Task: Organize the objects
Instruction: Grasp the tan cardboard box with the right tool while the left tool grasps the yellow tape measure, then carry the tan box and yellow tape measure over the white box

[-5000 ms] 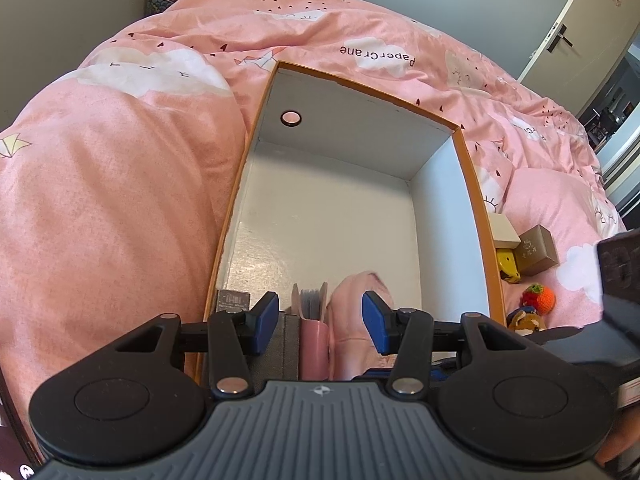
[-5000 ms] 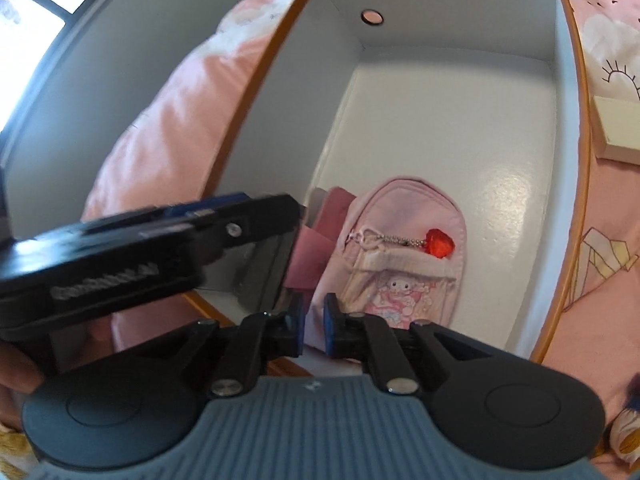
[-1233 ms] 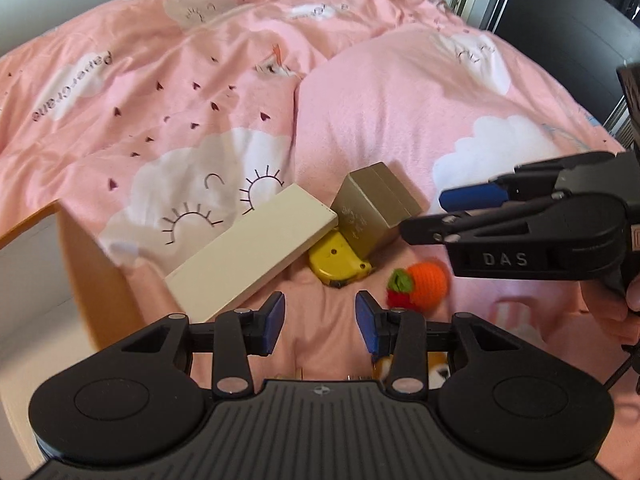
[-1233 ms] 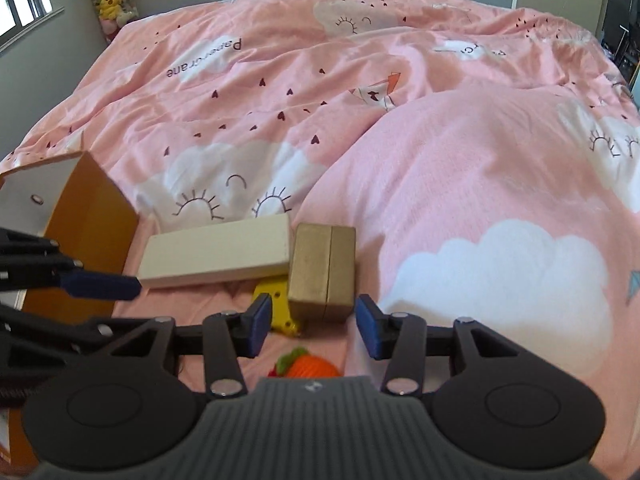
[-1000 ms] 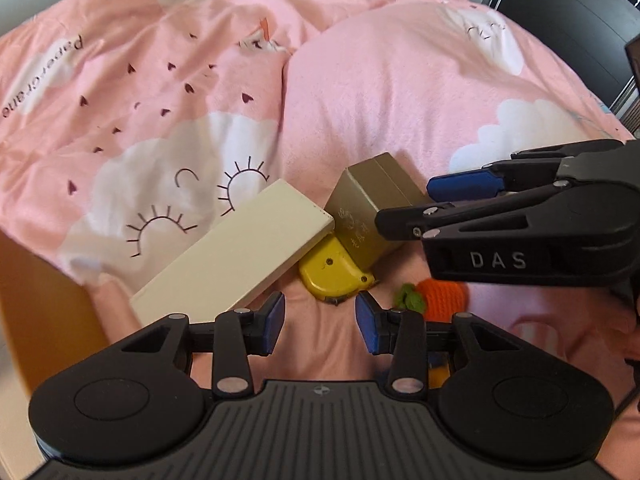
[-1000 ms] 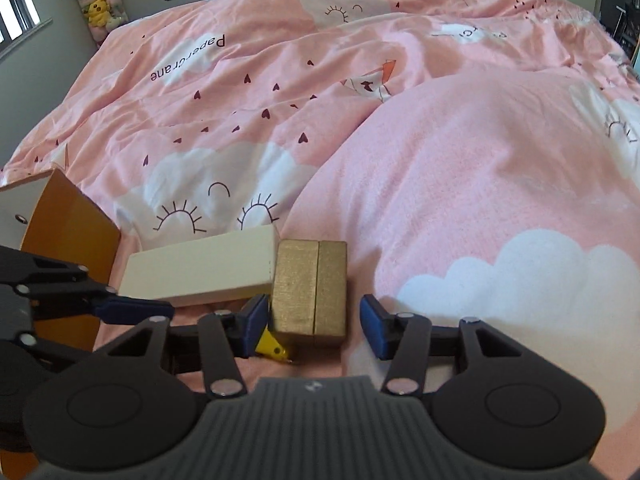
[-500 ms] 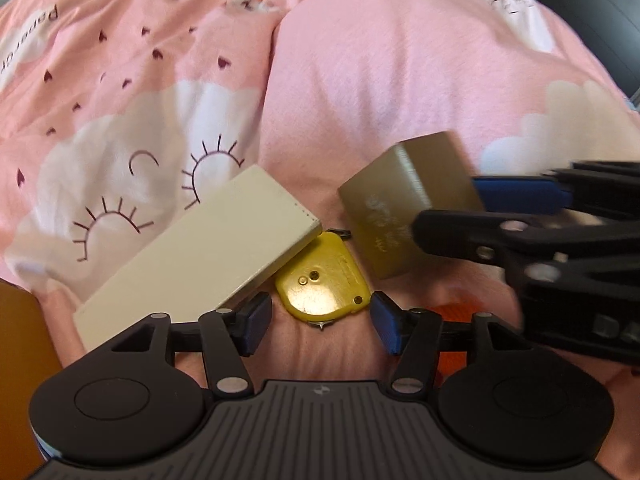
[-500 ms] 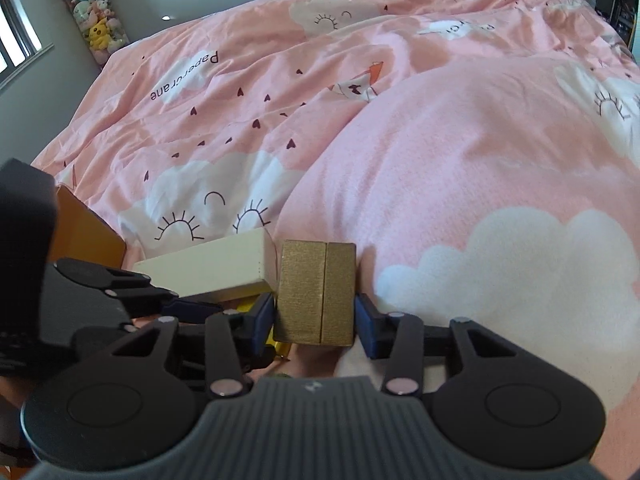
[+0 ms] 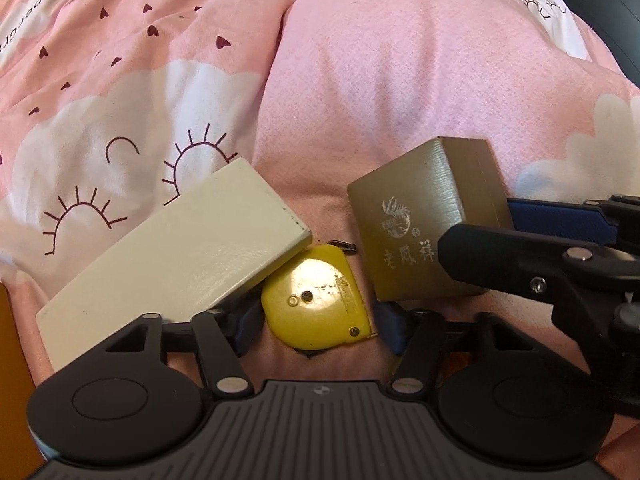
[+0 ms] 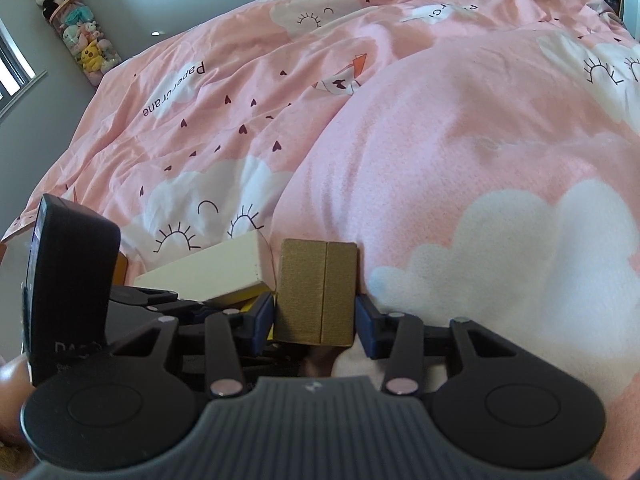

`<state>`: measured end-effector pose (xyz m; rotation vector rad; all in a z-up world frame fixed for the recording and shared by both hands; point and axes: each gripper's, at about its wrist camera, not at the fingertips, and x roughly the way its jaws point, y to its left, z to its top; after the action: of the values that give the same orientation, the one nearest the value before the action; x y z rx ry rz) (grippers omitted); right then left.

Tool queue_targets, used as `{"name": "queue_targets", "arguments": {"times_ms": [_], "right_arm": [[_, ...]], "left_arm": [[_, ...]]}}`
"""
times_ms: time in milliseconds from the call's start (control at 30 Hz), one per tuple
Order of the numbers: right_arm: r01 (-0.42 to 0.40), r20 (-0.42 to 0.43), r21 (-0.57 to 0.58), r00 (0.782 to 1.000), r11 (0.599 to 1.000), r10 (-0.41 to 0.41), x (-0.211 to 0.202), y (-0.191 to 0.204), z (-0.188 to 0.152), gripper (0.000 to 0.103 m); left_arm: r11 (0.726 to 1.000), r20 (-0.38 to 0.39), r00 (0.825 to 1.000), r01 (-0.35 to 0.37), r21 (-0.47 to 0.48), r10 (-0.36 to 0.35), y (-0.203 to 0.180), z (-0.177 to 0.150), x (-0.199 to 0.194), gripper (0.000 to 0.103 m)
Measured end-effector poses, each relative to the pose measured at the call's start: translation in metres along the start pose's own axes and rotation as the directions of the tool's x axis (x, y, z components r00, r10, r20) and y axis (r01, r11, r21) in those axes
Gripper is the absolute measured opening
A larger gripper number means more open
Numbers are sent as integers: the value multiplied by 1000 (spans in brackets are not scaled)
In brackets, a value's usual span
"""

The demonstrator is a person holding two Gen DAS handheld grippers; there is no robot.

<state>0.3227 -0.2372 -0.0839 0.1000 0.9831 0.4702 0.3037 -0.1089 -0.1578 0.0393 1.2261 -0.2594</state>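
Observation:
A yellow tape measure (image 9: 316, 304) lies on the pink duvet between the open fingers of my left gripper (image 9: 316, 330); the blue pads sit at its two sides with small gaps. A gold box (image 9: 424, 220) with Chinese lettering lies just right of it. In the right wrist view my right gripper (image 10: 314, 320) is shut on this gold box (image 10: 316, 292), one blue pad on each side. The right gripper also shows in the left wrist view (image 9: 532, 248). A cream flat box (image 9: 172, 256) lies left of the tape measure and overlaps its edge.
The orange wall of the storage box (image 9: 12, 380) is at the far left edge. The pink duvet (image 10: 440, 140) rises in a soft mound behind the objects. A tube of plush toys (image 10: 80, 48) hangs on the far wall.
Both grippers left the storage box and came down to the pile. The left now straddles the tape measure. The right closed its pads onto the gold box.

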Motion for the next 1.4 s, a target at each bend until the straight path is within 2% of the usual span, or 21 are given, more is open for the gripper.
{"name": "queue_targets", "arguments": {"times_ms": [267,500,600,767,867,1000,1100,1167,1400], "right_arm": [[-13,12,-4,1000,1000,13,-9,3,0,45],[-54,40,19,998,998,53,-39,14,-3,45],[-52,67,9,996,999,51,-58,26,-7,45],[-103,106,-11,989,995,103,-95,53,-19,45],[-165,101,-41,980,985,169,-109,80,-26,45],[-264,81,-92,959,960,272,-125,122,-36,45],[-319,53,-136,943,938,328,-132,155,-45,45],[-336,17,-178,939,925,345,-132,181,-53,45],[-295,-81,-251,955,922,284,-113,230,-80,45]], "left_arm": [[1000,7,1000,16,-16,-16,10,-14,-22,63],[995,77,994,86,-42,-83,22,-43,-80,62],[991,132,984,127,-49,-119,24,-53,-114,62],[984,257,959,148,-96,-119,42,-76,-183,62],[980,324,943,134,-146,-80,59,-93,-218,62],[968,374,927,100,-231,-7,94,-119,-251,62],[953,380,924,80,-292,38,116,-139,-258,62],[942,376,926,87,-323,43,126,-150,-257,62],[916,353,936,130,-380,14,160,-184,-247,62]]}}
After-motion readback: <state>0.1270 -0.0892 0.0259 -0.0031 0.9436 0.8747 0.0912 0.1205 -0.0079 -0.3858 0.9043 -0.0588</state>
